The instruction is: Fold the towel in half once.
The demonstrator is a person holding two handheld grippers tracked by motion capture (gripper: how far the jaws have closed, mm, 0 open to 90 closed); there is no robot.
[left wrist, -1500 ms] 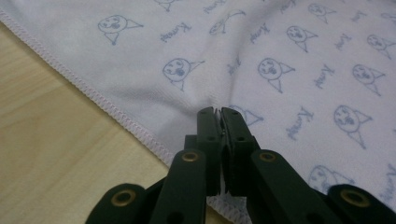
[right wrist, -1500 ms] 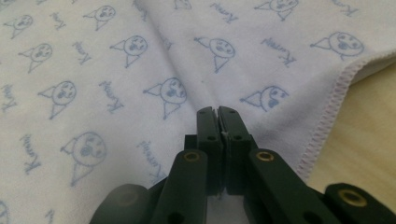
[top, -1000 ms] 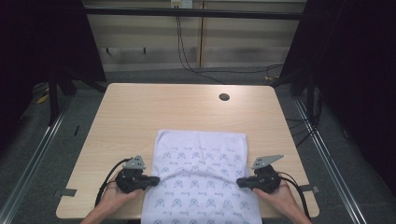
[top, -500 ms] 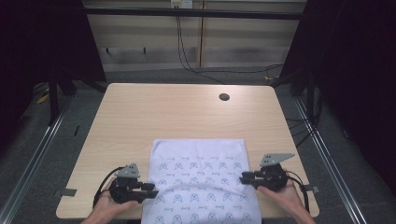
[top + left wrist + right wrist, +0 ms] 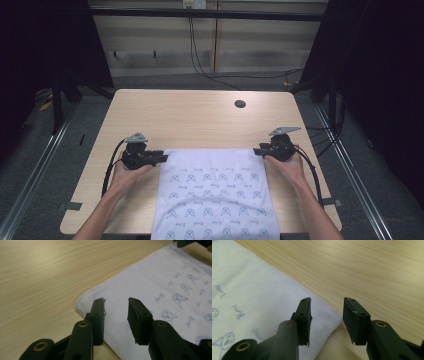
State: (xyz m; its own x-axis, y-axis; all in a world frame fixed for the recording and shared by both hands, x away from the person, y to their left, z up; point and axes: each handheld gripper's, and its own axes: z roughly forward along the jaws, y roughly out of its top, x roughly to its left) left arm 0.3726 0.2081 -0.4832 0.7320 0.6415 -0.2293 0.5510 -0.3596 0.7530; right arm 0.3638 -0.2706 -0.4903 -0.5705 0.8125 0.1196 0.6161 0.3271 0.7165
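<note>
- I have the white cloth [image 5: 215, 192] with its small blue printed figures lying flat on the wooden table [image 5: 190, 115], its far edge running straight between my two grippers and its near end reaching over the table's front edge.
- My left gripper [image 5: 161, 158] sits at the cloth's far left corner. In the left gripper view its jaws stand apart over that corner [image 5: 86, 302]; the cloth lies on the table under them, and neither pad presses on it. These jaws have just been opening, with the last small change a slight closing.
- My right gripper [image 5: 258, 150] sits at the far right corner. In the right gripper view its jaws are also apart, with the stitched hem and the corner [image 5: 334, 315] lying in the gap between them, flat and unpinched. These jaws have just been opening.
- Both of my hands rest on the tabletop beside the cloth, one at each side.
- A dark round hole [image 5: 240, 104] sits in the table well beyond the cloth, toward the far right.
</note>
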